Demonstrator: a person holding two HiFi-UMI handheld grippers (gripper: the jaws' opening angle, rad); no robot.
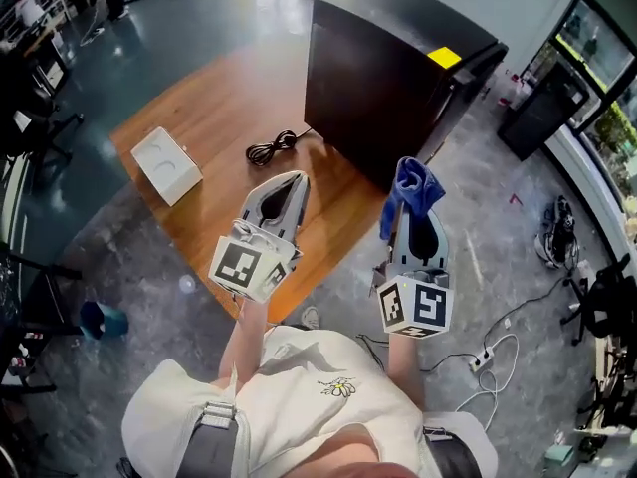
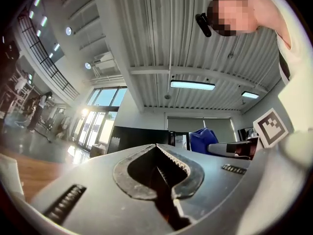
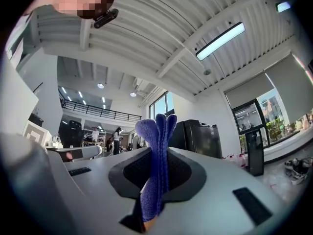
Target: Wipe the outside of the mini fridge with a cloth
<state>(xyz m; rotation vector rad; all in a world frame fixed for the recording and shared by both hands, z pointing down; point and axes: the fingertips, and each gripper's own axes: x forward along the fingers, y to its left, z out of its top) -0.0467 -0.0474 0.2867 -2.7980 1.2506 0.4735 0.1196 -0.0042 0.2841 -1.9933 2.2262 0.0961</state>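
A: What have the fingers got?
B: The right gripper (image 3: 156,190) is clamped on a blue cloth (image 1: 413,187), bunched upright; the left gripper (image 2: 164,175) is closed on nothing.
A: And the fridge?
B: The black fridge (image 1: 388,68) is at the wooden table's (image 1: 219,118) far end, apart from both grippers; wiping hasn't begun, I'd say; next, carry the cloth forward onto a wall.

Can pass freely over bare wood of table (image 1: 214,108) between left gripper (image 1: 295,179) and mini fridge (image 1: 378,78); only need to skirt coiled black cable (image 1: 271,148) lying near fridge's left face, plus white box (image 1: 166,164) well apart at table's left edge. Tighter on the right, with right gripper (image 1: 418,217) and cloth (image 1: 413,182) near fridge's near corner past the table edge, black cabinet (image 1: 542,108) standing beyond fridge and cables (image 1: 495,350) strewn on floor.
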